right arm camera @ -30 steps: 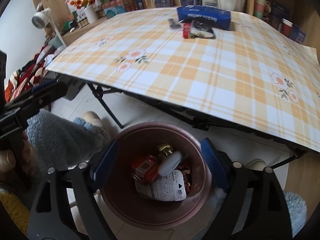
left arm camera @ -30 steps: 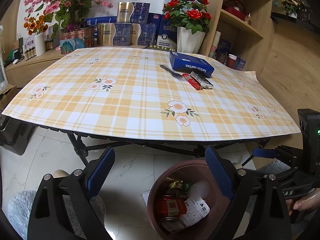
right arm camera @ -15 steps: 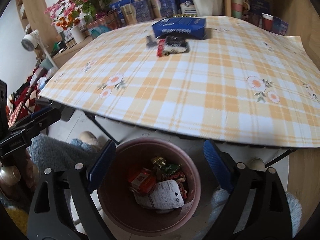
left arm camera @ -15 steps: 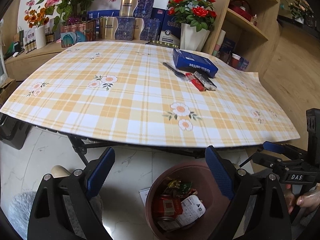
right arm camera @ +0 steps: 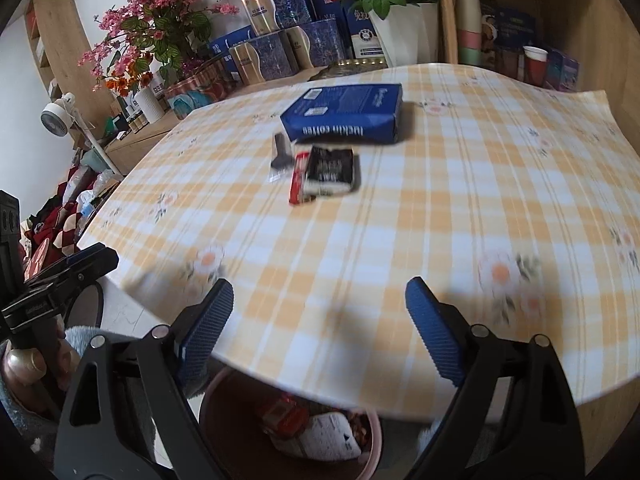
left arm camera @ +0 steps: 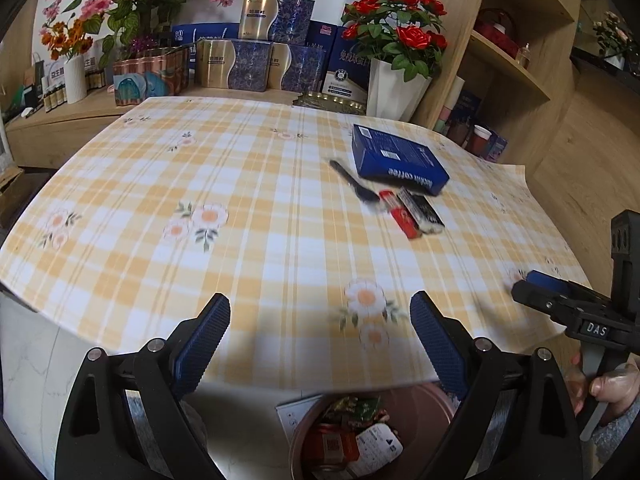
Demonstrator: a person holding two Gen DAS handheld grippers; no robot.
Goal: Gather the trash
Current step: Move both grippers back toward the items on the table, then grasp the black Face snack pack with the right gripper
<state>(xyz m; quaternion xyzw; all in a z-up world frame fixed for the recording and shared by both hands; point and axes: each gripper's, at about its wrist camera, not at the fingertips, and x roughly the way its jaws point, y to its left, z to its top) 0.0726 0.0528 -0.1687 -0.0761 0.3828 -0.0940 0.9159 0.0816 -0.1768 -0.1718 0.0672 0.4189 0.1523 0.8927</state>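
Both grippers, left gripper (left arm camera: 320,340) and right gripper (right arm camera: 319,326), have lifted from the trash bin (left arm camera: 424,396) toward the blue coffee box (right arm camera: 344,114), jaws wide and empty; the right's just narrowed slightly.

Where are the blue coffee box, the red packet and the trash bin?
blue coffee box (right arm camera: 344,114), right wrist view, top face.
red packet (left arm camera: 402,214), left wrist view, middle of the wrapper.
trash bin (left arm camera: 432,394), left wrist view, inner wall near the rim.

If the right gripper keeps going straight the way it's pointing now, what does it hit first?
Probably bare checked tablecloth: the open, empty right gripper points down at the near part of the table, short of the black packet and red packet. Depth is uncertain.
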